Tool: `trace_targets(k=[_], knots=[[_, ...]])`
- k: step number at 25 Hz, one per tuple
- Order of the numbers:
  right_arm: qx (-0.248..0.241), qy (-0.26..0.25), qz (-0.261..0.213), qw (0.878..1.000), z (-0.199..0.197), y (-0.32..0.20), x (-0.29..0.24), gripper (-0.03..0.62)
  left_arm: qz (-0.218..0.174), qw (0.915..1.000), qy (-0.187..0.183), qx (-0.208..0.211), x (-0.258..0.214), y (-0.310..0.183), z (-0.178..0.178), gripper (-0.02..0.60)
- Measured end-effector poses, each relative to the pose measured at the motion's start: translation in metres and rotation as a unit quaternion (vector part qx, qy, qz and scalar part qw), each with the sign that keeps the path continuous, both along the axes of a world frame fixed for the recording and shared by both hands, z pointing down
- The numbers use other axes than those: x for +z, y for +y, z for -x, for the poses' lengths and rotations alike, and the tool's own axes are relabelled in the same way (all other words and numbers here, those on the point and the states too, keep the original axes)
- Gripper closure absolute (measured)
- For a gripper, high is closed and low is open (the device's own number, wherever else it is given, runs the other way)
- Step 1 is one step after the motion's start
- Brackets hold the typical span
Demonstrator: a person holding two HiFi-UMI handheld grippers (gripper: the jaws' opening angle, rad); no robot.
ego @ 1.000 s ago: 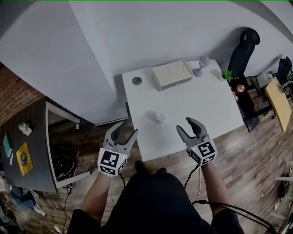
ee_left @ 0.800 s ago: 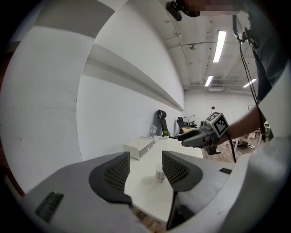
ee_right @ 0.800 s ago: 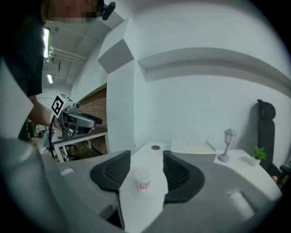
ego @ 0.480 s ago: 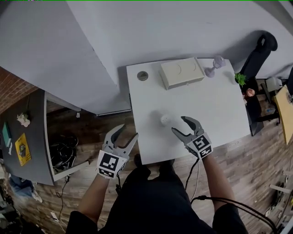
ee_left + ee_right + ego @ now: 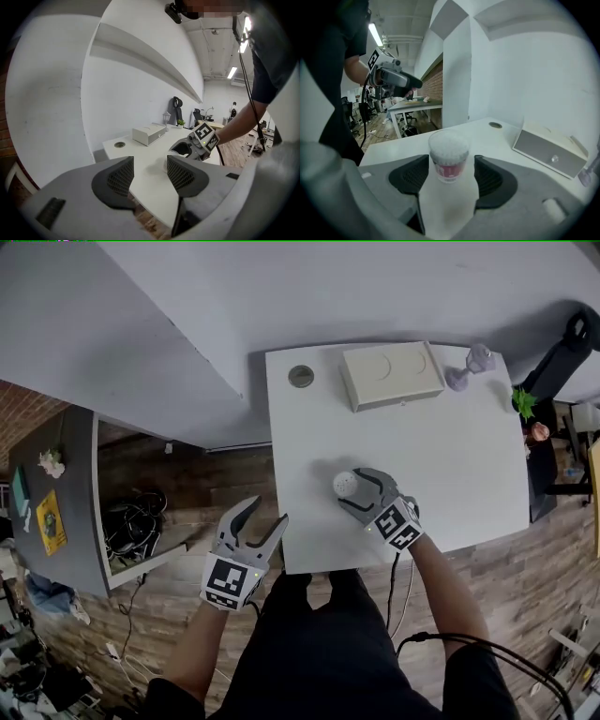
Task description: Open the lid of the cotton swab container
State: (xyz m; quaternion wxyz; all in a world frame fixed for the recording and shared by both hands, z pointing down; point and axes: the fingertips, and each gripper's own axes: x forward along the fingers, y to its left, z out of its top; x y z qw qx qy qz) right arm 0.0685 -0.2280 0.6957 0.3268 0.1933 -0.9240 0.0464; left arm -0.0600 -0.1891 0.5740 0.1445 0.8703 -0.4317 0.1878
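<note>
Reached forward with the right gripper (image 5: pixel 350 491) since half a second ago: short of the cotton swab container (image 5: pixel 344 483) then, straddling it now. Shifted the left gripper (image 5: pixel 262 514) only slightly over the same stretch.

Container upright on the white table (image 5: pixel 450 474), toward the front edge and left of the middle. Clear walls, white swab heads packed to the top, a red band low on the side. Lid not separable from the body in any view.

Seen along the right jaws: one dark pad at each side of the tub, spread about as wide as the tub itself. Close on both sides, yet no squeeze visible, so read as parted round it rather than clamped.

Left gripper held off the table's front-left corner, above the wooden floor (image 5: pixel 197 502), jaws well apart and nothing between them. Looks across the tabletop from there toward the right gripper and the tub.

Farther back — well apart from the container — a cream box (image 5: pixel 392 374) near the rear edge, a round grommet (image 5: pixel 301 376) left of it, a small purple ornament (image 5: pixel 473 365) right of it.
</note>
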Motion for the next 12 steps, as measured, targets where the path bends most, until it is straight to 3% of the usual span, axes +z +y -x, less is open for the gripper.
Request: trace_targets(k=[12], knots=[[-0.028,0.006,0.014,1.000,0.014,0.000,0.018,0.313,0.001,0.9997,-0.008,-0.024,0.003,0.006,0.009,0.362]])
